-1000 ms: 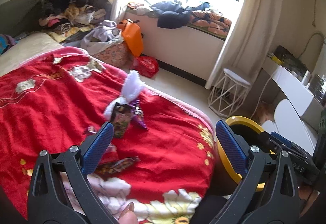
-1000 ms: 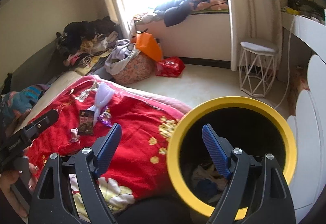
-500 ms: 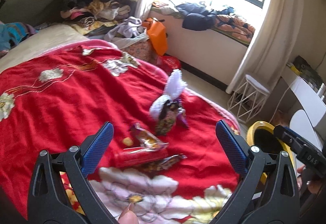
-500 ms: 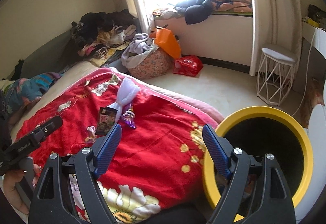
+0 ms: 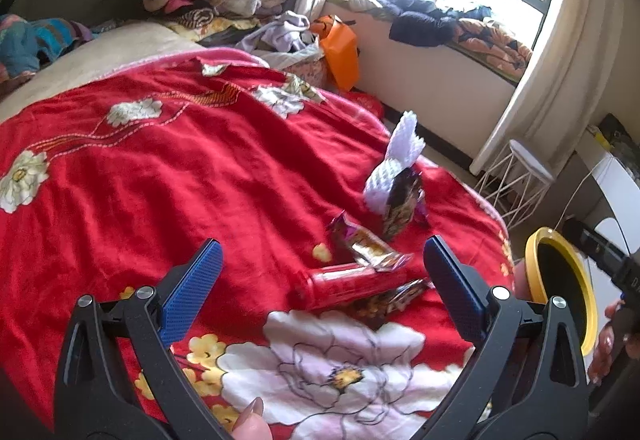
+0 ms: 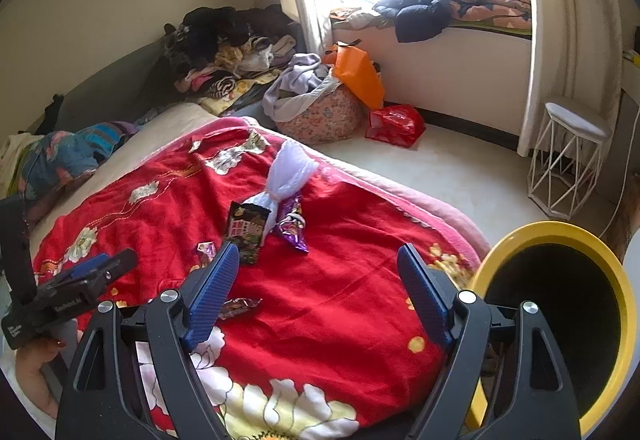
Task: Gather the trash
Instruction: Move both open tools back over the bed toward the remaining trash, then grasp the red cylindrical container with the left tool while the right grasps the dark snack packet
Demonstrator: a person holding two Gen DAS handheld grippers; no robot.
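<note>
Both claws hang over the bed, and both are spread wide with nothing between their blue pads. The left claw (image 5: 322, 280) points down at the red floral blanket (image 5: 160, 167), right above a cluster of litter: a red tube-shaped pack (image 5: 344, 282) lies across the blanket, with a gold and purple snack wrapper (image 5: 364, 242) touching its far side and a dark crumpled wrapper (image 5: 396, 294) tucked against its near side. Just beyond them a white foam net (image 5: 394, 163) rests against a dark printed snack bag (image 5: 400, 207), a small purple wrapper just beside it.

The right claw (image 6: 318, 288) hovers nearer the bed's corner. Ahead of it sit the same dark snack bag (image 6: 246, 230), the white net (image 6: 286, 175) and the purple wrapper (image 6: 292, 228); a small dark wrapper (image 6: 240, 306) lies by its left pad, partly hidden, so its make is hard to call. The yellow-rimmed bin (image 6: 560, 320) stands on the floor just beside the bed, to the right of that claw, its inside too dark to read. Over by the window, a red plastic bag (image 6: 396, 123) lies on the floor near a white wire stool (image 6: 568, 159).
</note>
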